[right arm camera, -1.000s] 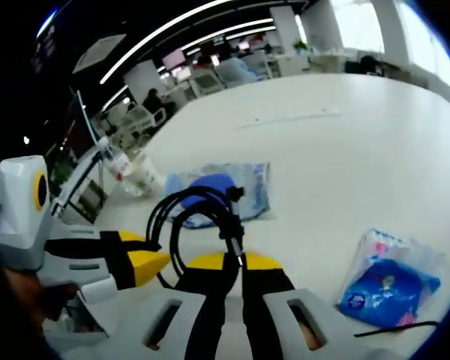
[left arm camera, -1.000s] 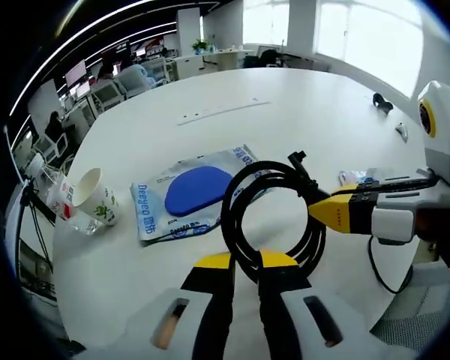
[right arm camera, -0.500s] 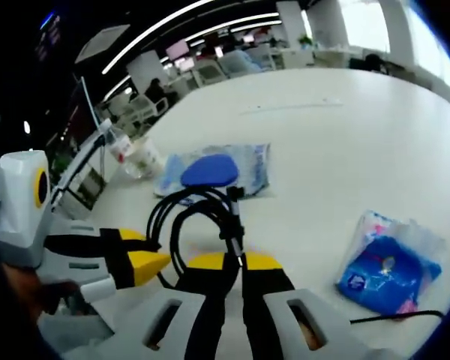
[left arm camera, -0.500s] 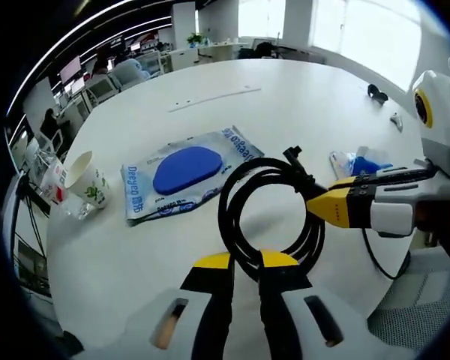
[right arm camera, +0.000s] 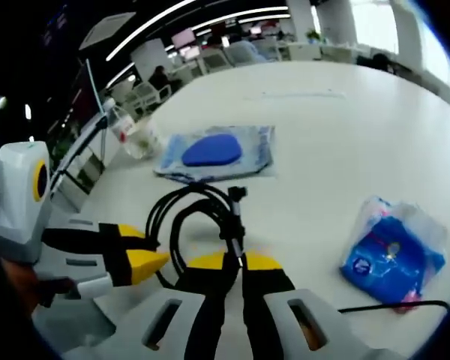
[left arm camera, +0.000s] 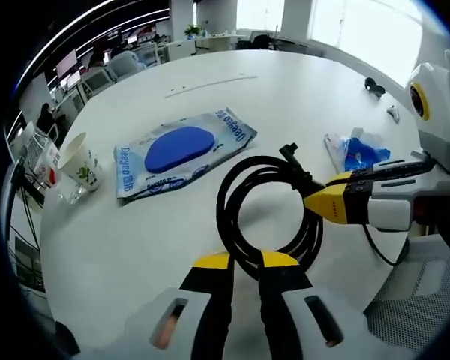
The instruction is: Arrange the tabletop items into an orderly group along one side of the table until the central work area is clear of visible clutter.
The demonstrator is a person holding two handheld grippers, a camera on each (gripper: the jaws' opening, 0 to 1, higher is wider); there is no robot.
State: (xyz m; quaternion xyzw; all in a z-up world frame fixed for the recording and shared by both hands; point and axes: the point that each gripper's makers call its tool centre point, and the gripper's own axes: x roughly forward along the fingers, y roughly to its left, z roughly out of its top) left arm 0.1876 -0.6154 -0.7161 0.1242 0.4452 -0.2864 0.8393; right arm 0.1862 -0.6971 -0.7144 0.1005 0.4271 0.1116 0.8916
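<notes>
Midair, coiled cable (left arm camera: 266, 217), plug end pointing away

I see a black coiled cable (left arm camera: 266, 217) against the white table (left arm camera: 300, 97). At ten o'clock lies a clear, blue-lettered packet (left arm camera: 181, 151) with a solid blue oval inside. At nine o'clock a white paper cup (left arm camera: 79, 162) carries green print. At three o'clock in the right gripper view, a bright blue pouch (right arm camera: 390, 255) shows pink edges. Both grippers are white and black, tipped yellow.
</notes>
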